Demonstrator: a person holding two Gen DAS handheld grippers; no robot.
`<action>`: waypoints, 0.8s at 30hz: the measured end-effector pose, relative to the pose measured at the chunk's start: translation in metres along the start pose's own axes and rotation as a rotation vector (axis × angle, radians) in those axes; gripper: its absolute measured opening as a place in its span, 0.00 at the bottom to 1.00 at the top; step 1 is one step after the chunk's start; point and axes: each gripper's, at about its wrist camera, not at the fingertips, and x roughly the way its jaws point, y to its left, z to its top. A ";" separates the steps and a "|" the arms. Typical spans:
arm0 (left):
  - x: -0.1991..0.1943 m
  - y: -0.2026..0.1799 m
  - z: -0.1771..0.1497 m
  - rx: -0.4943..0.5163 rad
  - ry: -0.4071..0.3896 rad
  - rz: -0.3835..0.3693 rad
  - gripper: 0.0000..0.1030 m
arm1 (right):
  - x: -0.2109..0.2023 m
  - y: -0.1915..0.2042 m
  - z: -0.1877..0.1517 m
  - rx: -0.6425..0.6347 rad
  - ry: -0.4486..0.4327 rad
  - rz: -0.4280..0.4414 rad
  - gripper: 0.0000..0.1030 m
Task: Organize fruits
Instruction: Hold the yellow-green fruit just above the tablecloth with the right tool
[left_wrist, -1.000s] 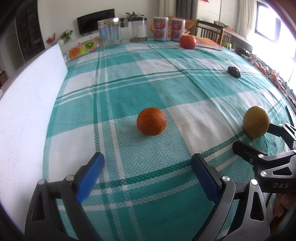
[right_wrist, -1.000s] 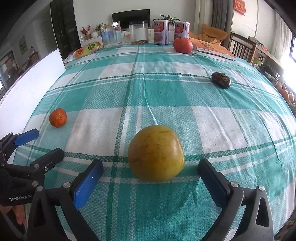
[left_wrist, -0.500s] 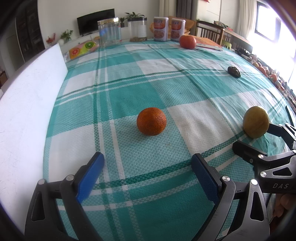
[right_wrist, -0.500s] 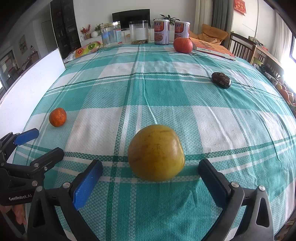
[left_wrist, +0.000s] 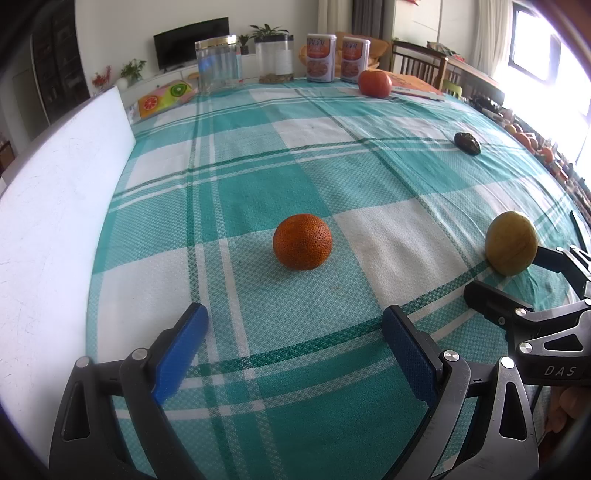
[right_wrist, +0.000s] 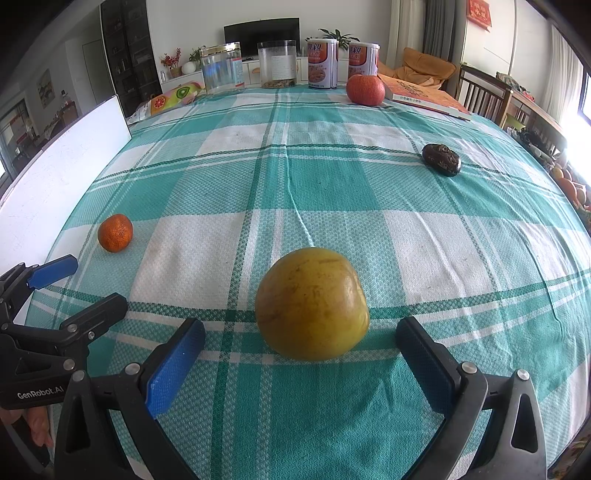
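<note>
Fruits scattered, none gathered yet. Yellow fruit (right_wrist: 312, 303) as landmark: lying on bench (right_wrist: 332, 192), just ahead of right tool (right_wrist: 301, 363), between spread pads, untouched. Right tool released, empty. Mandarin (left_wrist: 302, 242) well left of yellow fruit, ahead of left tool (left_wrist: 293, 349), also released and empty. Red-orange fruit (right_wrist: 365, 89) far behind yellow fruit; dark wrinkled fruit (right_wrist: 441, 159) behind, to right. All pickups left. Versus earlier frames: nothing visibly shifted; both tools holding same pose.

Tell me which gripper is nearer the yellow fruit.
Right. The right gripper is open, the yellow fruit just ahead of it. The left gripper faces the small orange, the fruit off to its right.
</note>
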 end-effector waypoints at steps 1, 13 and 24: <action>0.000 0.000 0.000 0.000 0.000 0.000 0.94 | 0.000 0.000 0.000 0.000 0.000 0.000 1.00; 0.000 0.000 0.000 0.000 0.000 0.000 0.94 | 0.000 0.000 0.000 0.000 0.000 -0.001 1.00; -0.001 0.003 0.001 -0.008 -0.002 -0.025 0.93 | -0.003 -0.004 -0.001 0.027 -0.011 0.024 1.00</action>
